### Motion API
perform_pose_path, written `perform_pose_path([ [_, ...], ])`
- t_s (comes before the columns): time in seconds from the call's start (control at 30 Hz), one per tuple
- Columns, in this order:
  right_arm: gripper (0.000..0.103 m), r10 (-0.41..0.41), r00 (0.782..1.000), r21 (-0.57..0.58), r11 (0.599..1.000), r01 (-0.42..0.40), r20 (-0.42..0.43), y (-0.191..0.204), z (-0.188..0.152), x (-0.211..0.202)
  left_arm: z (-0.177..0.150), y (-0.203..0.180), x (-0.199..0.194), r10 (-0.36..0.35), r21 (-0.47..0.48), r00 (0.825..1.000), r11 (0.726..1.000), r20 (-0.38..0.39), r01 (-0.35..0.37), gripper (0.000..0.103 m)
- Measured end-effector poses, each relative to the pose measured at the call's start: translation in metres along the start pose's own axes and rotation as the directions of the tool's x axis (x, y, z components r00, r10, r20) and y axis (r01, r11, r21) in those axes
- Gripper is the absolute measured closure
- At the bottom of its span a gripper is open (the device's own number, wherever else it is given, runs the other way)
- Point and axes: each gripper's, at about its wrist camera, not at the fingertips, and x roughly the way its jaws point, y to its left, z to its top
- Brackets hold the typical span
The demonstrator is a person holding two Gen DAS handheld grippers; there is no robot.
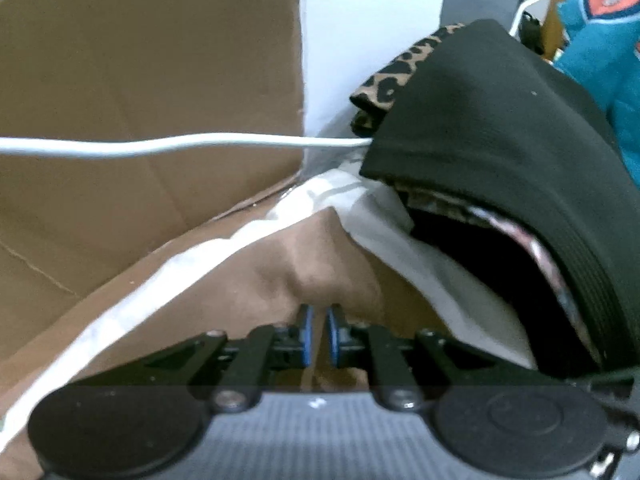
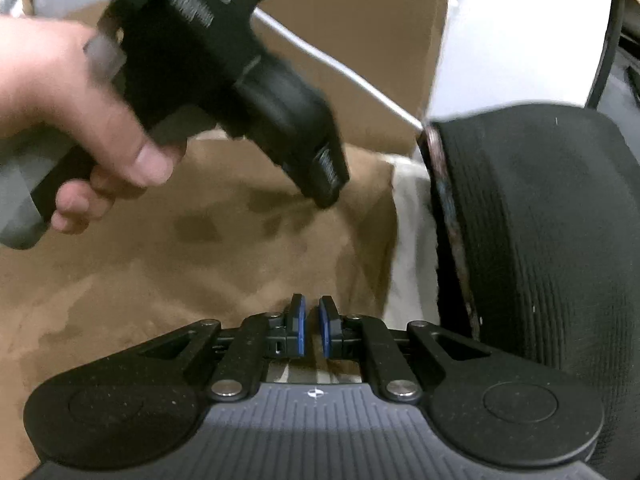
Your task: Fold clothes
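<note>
- On the left, the left gripper (image 1: pixel 318 334) is seen with its blue pads a narrow slit apart over a pinched ridge of the tan garment (image 1: pixel 304 268); whether any cloth is caught between them cannot be told, so the ridge could be lost if a lift is attempted.
- The white cable (image 1: pixel 160 145), strung across at gripper height, could be snagged by a raised fold (it runs right to the clothes pile).
- In the right wrist view, a hand (image 2: pixel 80 120) is seen around the left tool's handle, close above the cloth; a collision with the right gripper (image 2: pixel 312 330) is judged possible if both are drawn inward.
- The right gripper's pads are likewise held slightly apart, low against the tan garment's edge, with no cloth plainly between them.
- To the right, a black ribbed garment (image 2: pixel 540 240) on the stack could be knocked or dragged.
- The tan garment is spread on a white sheet (image 1: pixel 420 248); a cardboard box (image 1: pixel 140 60) and a white wall (image 1: pixel 372 32) are seen behind, with a teal garment (image 1: pixel 600 52) at far right.
</note>
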Motion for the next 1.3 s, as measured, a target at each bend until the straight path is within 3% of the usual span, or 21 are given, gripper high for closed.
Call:
perform_pose_path([
  [0.27,0.090,-0.025,1.000,-0.070,0.997,0.024,-0.013,-0.003,-0.009,-0.003,0.015,-0.007,0.013,-0.022,-0.014,0.998,1.000,0.061,0.023,0.095],
  [0.33,0.090,-0.028,0.999,-0.064,0.998,0.028,-0.014,-0.003,-0.010,-0.004,0.017,-0.007,0.006,-0.024,-0.007,0.994,1.000,0.106,0.025,0.094],
  [0.47,0.090,-0.031,1.000,-0.063,0.998,0.031,0.004,0.000,-0.011,-0.009,0.015,-0.010,-0.005,-0.008,0.076,0.994,0.997,0.104,0.000,0.093],
  [0.77,0.089,-0.005,0.999,-0.009,1.000,0.005,0.043,0.011,-0.010,-0.018,0.007,0.036,-0.062,0.048,0.060,0.994,0.997,0.096,-0.053,0.089],
  [0.87,0.089,0.023,0.998,-0.009,1.000,-0.022,0.064,-0.003,-0.015,-0.025,0.003,0.066,-0.073,0.104,0.010,0.992,0.994,0.074,-0.105,0.087],
  [0.93,0.084,0.043,0.995,-0.026,0.999,-0.041,0.086,0.001,-0.041,-0.044,-0.006,0.088,-0.086,0.154,-0.037,0.986,0.988,0.057,-0.152,0.087],
  [1.03,0.077,0.081,0.992,-0.028,0.997,-0.078,0.098,0.016,-0.025,-0.028,-0.028,0.113,-0.102,0.199,-0.091,0.980,0.976,0.019,-0.196,0.087],
  [1.17,0.077,0.124,0.988,-0.021,0.992,-0.122,0.095,0.038,-0.006,-0.010,-0.062,0.137,-0.105,0.223,-0.134,0.973,0.964,-0.055,-0.229,0.087],
  [1.3,0.076,0.162,0.985,-0.039,0.986,-0.160,0.053,0.056,0.017,-0.022,-0.088,0.153,-0.087,0.231,-0.172,0.967,0.954,-0.113,-0.248,0.087],
])
